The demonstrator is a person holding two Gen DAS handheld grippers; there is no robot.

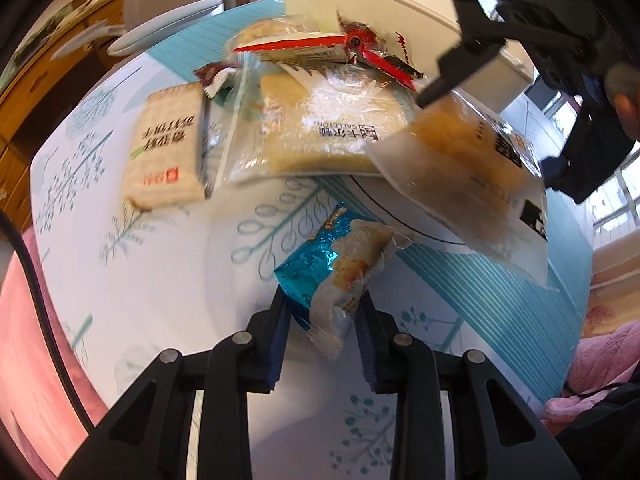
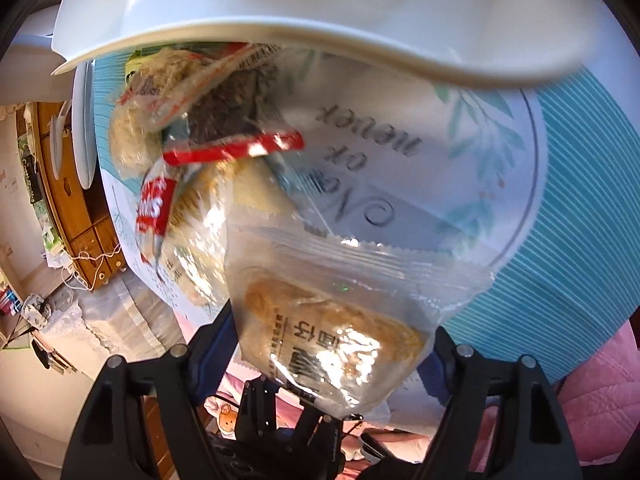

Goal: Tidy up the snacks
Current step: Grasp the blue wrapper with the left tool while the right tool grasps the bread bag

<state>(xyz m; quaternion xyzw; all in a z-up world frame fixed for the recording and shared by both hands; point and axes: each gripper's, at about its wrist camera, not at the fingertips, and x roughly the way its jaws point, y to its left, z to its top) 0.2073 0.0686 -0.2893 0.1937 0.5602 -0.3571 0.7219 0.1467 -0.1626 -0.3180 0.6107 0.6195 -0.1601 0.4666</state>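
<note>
My left gripper (image 1: 323, 312) is shut on a blue foil snack pack (image 1: 332, 272), held just above the patterned tablecloth (image 1: 132, 288). My right gripper (image 2: 336, 332) is shut on a clear bag of yellow cake (image 2: 320, 344); in the left wrist view the same bag (image 1: 472, 168) hangs in the air under the right gripper (image 1: 444, 80). A pile of snacks lies behind: a cream biscuit box (image 1: 168, 148), a clear cake bag (image 1: 320, 132) and red wrappers (image 1: 360, 48). A white bin (image 1: 384, 4) stands at the back; its rim (image 2: 280, 28) is close above the right gripper.
A white appliance base (image 1: 160, 32) stands at the far left of the table. A wooden cabinet (image 2: 76, 208) is beyond the table's edge. Pink bedding (image 1: 600, 360) lies to the right. A round printed mat (image 2: 440, 152) lies under the snack pile.
</note>
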